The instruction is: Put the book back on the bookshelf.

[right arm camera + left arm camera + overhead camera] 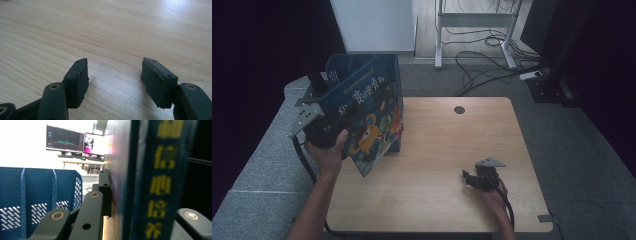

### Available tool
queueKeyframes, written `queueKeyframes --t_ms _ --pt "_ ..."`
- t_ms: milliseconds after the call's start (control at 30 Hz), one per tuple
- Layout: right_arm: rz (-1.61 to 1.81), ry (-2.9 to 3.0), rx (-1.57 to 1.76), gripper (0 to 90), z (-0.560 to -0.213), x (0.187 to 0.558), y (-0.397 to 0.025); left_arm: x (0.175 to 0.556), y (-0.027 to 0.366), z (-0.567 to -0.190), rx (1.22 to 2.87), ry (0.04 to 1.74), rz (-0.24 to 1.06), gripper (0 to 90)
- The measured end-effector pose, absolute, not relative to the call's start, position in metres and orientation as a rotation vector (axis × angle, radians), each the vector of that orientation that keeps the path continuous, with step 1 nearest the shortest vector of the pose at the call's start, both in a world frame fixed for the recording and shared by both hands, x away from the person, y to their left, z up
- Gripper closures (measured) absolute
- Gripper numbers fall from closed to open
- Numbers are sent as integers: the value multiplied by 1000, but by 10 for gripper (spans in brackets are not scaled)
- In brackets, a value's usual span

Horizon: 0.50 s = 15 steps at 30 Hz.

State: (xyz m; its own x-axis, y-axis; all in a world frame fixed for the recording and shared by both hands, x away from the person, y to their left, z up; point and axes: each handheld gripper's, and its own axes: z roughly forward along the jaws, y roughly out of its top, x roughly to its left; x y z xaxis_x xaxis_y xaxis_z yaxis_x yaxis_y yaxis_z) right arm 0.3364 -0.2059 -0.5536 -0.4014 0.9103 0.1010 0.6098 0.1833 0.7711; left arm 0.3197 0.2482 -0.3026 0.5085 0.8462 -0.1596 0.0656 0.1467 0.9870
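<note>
Two forearms enter from the near edge of the high view, each hand holding a gripper over a light wooden table (447, 150).

At the left, the left gripper (343, 121) is clamped on a large blue picture book (369, 117), one jaw on each side near its spine. The book is lifted and tilted, with its lower corner close above the table's near-left area and its upper part leaning against or just in front of a blue plastic crate (337, 67) at the far-left corner. Whether book and crate touch cannot be told. In the left gripper view, the book's spine with yellow characters (160, 182) stands upright between the jaws, and the crate's perforated wall (37, 202) sits to the left.

At the near right, the right gripper (472, 177) rests low over bare wood, its jaws spread wide with nothing between them; its fingertips (76, 80) show in the right gripper view.

Judging by this, the book is gripped and in the air; setting it down, into the crate or on the table, remains.

Most of the table's middle and right lies open. The crate and the left table edge crowd the book.
</note>
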Motion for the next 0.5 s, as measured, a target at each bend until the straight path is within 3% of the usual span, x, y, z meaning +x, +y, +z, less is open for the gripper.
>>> queueKeyframes --t_ms 500 --pt "1043 2086 1415 375 -553 336 -203 330 259 -297 1282 953 759 824"
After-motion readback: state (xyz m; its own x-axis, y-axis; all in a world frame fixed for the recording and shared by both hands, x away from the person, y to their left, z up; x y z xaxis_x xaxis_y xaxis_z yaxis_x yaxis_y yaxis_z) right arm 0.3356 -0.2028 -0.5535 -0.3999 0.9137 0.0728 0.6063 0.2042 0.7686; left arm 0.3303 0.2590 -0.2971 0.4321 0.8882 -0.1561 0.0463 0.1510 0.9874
